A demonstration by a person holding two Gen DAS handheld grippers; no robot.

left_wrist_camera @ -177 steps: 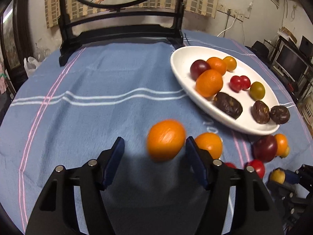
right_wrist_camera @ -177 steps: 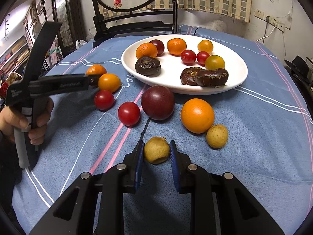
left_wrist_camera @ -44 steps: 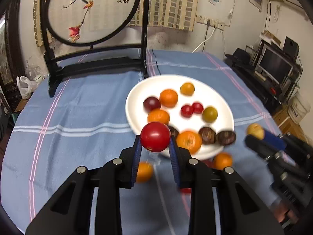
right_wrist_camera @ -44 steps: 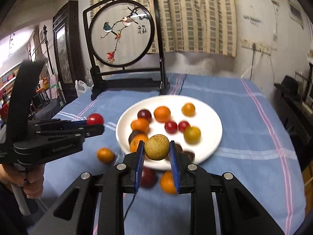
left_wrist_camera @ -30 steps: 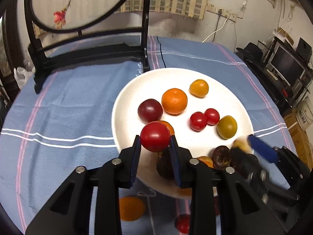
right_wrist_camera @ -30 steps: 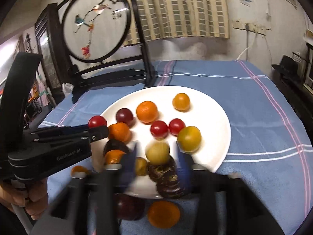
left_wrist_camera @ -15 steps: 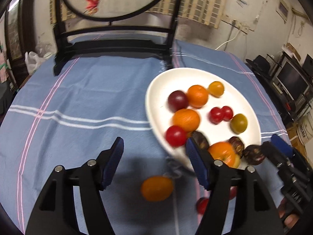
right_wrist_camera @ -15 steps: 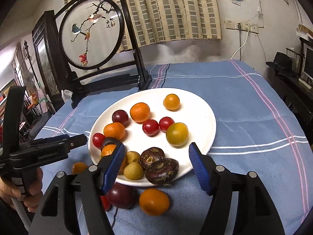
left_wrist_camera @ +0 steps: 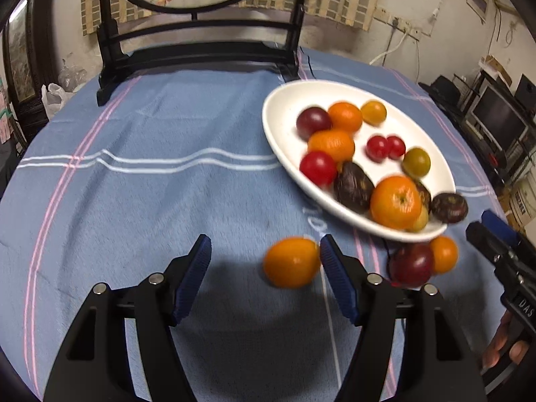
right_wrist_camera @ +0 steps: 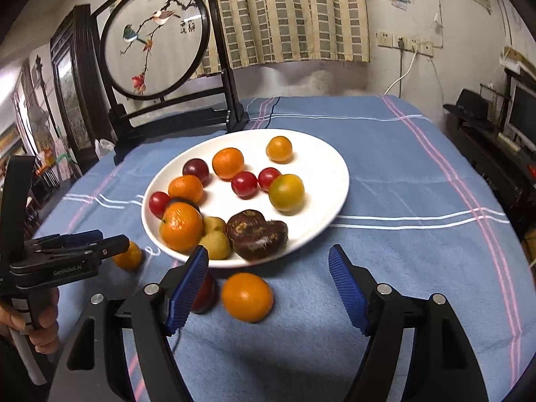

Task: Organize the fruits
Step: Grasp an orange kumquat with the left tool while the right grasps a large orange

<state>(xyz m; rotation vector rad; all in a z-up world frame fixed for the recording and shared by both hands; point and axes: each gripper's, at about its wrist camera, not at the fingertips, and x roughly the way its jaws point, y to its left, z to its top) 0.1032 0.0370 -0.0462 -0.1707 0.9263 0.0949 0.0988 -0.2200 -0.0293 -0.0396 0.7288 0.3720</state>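
Note:
A white plate [left_wrist_camera: 278, 140] holds several fruits, among them a red tomato [left_wrist_camera: 318, 167] and two yellow-green fruits [right_wrist_camera: 216, 244]. My left gripper [left_wrist_camera: 264, 244] is open low over the blue cloth. An orange fruit [left_wrist_camera: 291, 261] lies between its fingers, close to the right pad and not pressed. My right gripper [right_wrist_camera: 268, 254] hangs before the plate's near rim [right_wrist_camera: 335, 174], its jaws opening with nothing gripped. Below them an orange [right_wrist_camera: 247, 296] lies on the cloth. A dark plum [right_wrist_camera: 205, 293] is half hidden behind the left finger.
A round embroidered screen on a black stand [right_wrist_camera: 154, 37] rises behind the plate. A hand [right_wrist_camera: 43, 321] holds the left gripper's handle at the left edge. A small orange [left_wrist_camera: 444, 254] and the plum [left_wrist_camera: 410, 263] lie by the plate. Shelves and a monitor [left_wrist_camera: 495, 120] stand beyond the table.
The left gripper let the red tomato go onto the plate, opened and drew back over the loose orange fruit. The right gripper dropped its yellow-green fruit on the plate, opened and pulled back.

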